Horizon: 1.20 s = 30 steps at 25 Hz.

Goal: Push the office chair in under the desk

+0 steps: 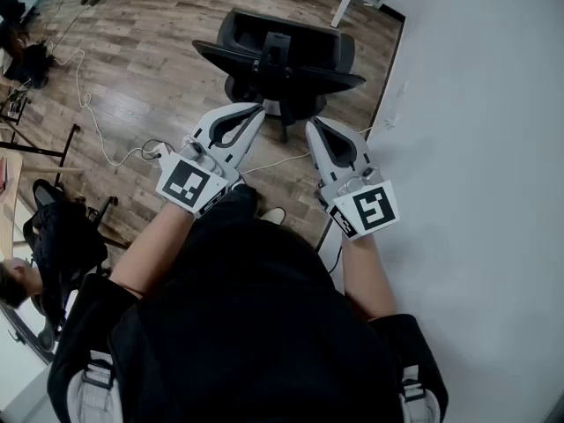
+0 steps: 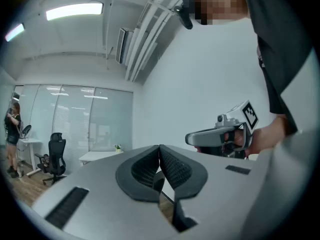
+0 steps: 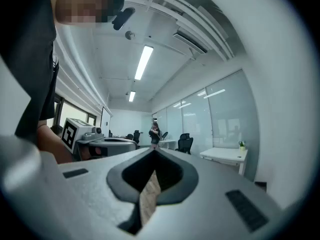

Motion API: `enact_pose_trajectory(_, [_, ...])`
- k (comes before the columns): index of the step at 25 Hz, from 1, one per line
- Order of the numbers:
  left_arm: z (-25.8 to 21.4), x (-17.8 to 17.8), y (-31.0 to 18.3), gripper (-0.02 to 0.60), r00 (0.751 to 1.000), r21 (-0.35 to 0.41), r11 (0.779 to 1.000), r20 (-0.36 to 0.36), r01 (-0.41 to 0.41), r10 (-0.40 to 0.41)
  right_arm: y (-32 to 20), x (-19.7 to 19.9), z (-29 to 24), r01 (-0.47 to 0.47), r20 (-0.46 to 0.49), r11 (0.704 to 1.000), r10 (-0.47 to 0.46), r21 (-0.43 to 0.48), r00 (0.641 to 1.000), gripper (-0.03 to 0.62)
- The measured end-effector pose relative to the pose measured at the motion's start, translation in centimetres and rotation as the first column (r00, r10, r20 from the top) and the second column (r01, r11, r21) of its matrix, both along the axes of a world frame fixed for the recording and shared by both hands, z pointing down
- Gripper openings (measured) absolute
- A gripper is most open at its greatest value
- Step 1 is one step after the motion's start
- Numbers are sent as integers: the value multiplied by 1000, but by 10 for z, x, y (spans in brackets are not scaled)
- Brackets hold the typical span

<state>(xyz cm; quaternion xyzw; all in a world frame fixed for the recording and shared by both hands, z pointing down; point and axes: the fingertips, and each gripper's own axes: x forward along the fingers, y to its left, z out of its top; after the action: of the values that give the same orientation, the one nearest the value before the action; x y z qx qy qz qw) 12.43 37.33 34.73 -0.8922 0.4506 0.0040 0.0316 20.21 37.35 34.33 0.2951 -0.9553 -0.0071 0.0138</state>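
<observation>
In the head view a black office chair (image 1: 278, 55) stands on the wooden floor ahead of me, its backrest towards me, beside the white desk (image 1: 480, 148) on the right. My left gripper (image 1: 257, 107) and right gripper (image 1: 310, 123) are held side by side, pointing at the chair. Both tips stop just short of its backrest and are apart from it. Both are shut with nothing between the jaws. The left gripper view shows the left gripper's (image 2: 160, 148) closed pads against a wall and ceiling. In the right gripper view the right gripper (image 3: 152, 151) is closed too.
A white cable (image 1: 97, 130) runs across the floor at the left. A black stand with a bag (image 1: 62, 236) sits at the lower left. Another office chair (image 2: 56, 156) and a white table (image 2: 100, 156) stand far off by glass walls. A person (image 3: 155, 134) stands in the distance.
</observation>
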Motion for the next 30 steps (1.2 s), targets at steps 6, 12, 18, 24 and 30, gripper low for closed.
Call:
enact_pose_trajectory(6, [2,0,2,-5,1000,-1,1000,4,-3,3,2,-2,1,3,25,1000,-2,-21,1000,2])
enact_pose_trajectory(12, [9,-6,-8,-4,999,-22,1000,47,18,-17,-8,-1,12,-3,0,998,3,-67,1000,2])
enact_pose_trajectory(18, [22,-22,-31,21,996,-47,999,85,19,-15,-28,-8,29,16,-9,991,-18,-133,1000,4])
enact_pose_trajectory(24, [49,-46,-68,71,991,-105,994,135,4,11,-63,-19,55,6,-106,985,-25,-174,994,36])
enact_pose_trajectory(30, [74,-67,-108,113,979,-140,990,197,-27,55,-103,-27,85,-24,-222,979,-23,-204,975,99])
